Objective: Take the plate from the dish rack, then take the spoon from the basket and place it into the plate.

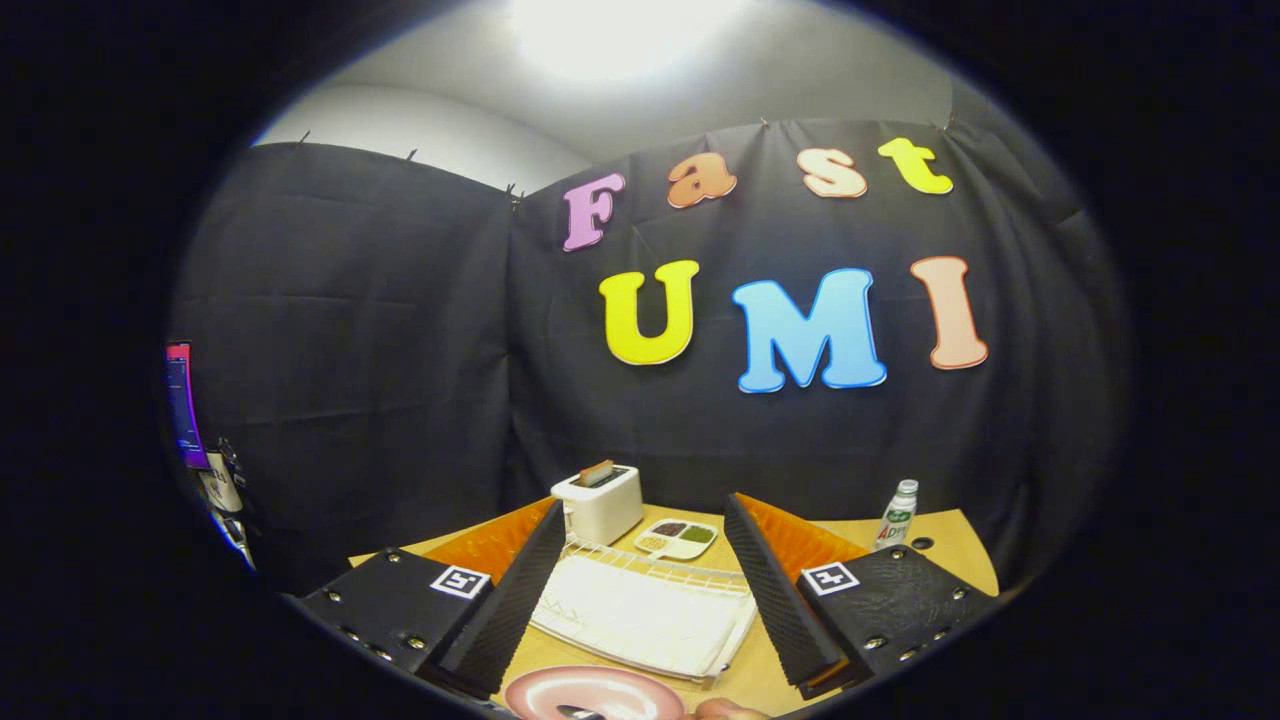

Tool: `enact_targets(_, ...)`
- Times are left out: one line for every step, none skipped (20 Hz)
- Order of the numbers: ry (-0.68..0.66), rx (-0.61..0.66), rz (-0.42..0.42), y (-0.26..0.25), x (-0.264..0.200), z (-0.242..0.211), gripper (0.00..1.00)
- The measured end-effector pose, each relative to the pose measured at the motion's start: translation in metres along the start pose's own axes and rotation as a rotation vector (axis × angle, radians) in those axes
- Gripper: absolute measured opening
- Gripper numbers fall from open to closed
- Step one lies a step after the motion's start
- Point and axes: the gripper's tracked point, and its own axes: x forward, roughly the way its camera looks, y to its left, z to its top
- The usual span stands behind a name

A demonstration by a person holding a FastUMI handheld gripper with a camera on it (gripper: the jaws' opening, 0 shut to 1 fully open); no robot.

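Observation:
My gripper hangs above the wooden table with its two fingers spread wide and nothing between them. A pink plate lies flat on the table below and between the fingers, on the near side. A dark spoon end rests on the plate's near part. Just ahead, between the fingers, sits the white dish rack on its tray, with a low wire rail along its far edge. The basket cannot be made out.
A white toaster with a slice in it stands beyond the rack. To its right lies a small divided dish of dark and green food. A water bottle stands further right near the table's back edge. A fingertip shows beside the plate.

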Motion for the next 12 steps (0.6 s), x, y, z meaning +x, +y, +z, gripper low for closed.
enact_targets(-0.013, -0.007, -0.023, -0.011, -0.002, 0.008, 0.98)
enact_targets(-0.024, -0.014, -0.052, -0.023, -0.006, 0.014, 0.98)
enact_targets(-0.038, -0.018, -0.080, -0.034, -0.011, 0.021, 0.98)
enact_targets(-0.052, -0.023, -0.110, -0.046, -0.014, 0.027, 0.98)
enact_targets(-0.065, -0.030, -0.143, -0.060, -0.018, 0.033, 0.98)
enact_targets(-0.072, -0.040, -0.173, -0.072, -0.021, 0.035, 0.98)
enact_targets(-0.078, -0.050, -0.205, -0.085, -0.027, 0.039, 0.98)
enact_targets(-0.082, -0.055, -0.238, -0.098, -0.032, 0.041, 0.98)
enact_targets(-0.085, -0.055, -0.270, -0.110, -0.037, 0.042, 0.98)
enact_targets(-0.090, -0.051, -0.302, -0.125, -0.045, 0.046, 0.98)
enact_targets(-0.095, -0.048, -0.332, -0.137, -0.049, 0.045, 0.98)
enact_targets(-0.097, -0.049, -0.356, -0.147, -0.053, 0.044, 0.98)
